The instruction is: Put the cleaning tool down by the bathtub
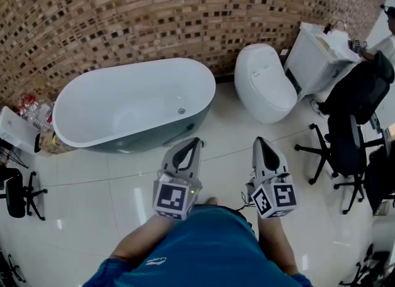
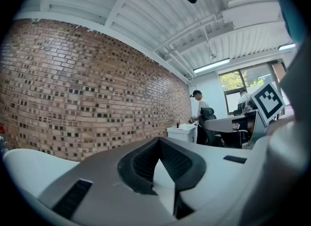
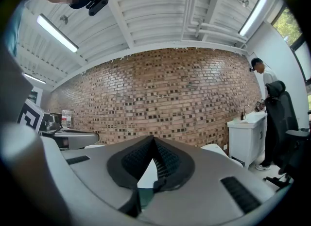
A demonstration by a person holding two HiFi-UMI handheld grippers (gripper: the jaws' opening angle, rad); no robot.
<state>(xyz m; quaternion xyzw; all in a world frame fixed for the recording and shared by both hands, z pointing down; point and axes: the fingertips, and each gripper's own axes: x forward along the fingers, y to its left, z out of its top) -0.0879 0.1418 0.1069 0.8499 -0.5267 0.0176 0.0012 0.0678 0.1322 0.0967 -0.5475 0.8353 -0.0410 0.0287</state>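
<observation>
The left tongs (image 1: 197, 141) are pinched together at the tips with nothing between the ribbed pads, and the right tongs (image 1: 258, 139) are likewise fully closed and empty. Both point level and side by side, well apart, towards twelve o'clock in the head view, each with its marker cube (image 1: 171, 197) at the rear, over the wearer's blue shirt (image 1: 210, 249). I cannot make out the cleaning tool in any view. The bathtub (image 1: 129, 110), white inside with a grey outer wall, stands on the glossy white tiled floor (image 1: 92, 205) at about eleven o'clock from the left tongs, its near wall just ahead of their tips. A white toilet (image 1: 265, 82) sits at one o'clock from the right tongs, and a white cabinet (image 1: 318, 57) stands beyond it at two o'clock. The brick wall (image 1: 154, 14) runs across twelve o'clock behind all three. Black office chairs (image 1: 349, 137) stand at three o'clock. At nine o'clock, by the tub's far end, lie a white box (image 1: 15, 128) and some clear plastic bottles (image 1: 34, 110). In the right gripper view a person (image 3: 265, 81) stands at the cabinet.
</observation>
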